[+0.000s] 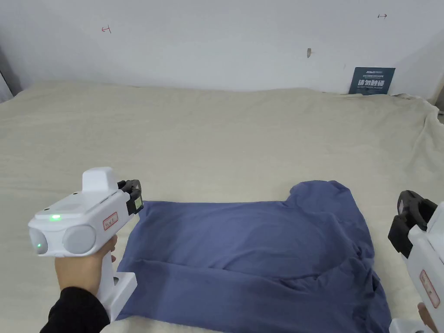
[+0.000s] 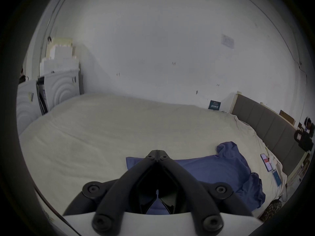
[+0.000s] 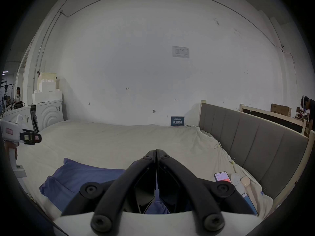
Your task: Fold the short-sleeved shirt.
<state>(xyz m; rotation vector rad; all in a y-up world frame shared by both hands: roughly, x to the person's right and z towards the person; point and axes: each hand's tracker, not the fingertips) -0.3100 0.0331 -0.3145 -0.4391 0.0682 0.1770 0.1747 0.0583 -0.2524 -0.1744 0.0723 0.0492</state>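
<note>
A blue short-sleeved shirt lies partly folded on the cream bed sheet, its right side bunched and wrinkled. My left gripper hovers above the shirt's far left corner, held by a hand in a black sleeve; its jaws are shut with nothing between them. My right gripper hangs just off the shirt's right edge, also shut and empty. The shirt spreads out below and to the right of the left jaws, and the shirt lies lower left in the right gripper view.
A grey headboard runs along the bed's right side. A phone and small white items lie on the sheet near it. A dark sign leans on the white wall. White boxes stand beyond the bed's far left.
</note>
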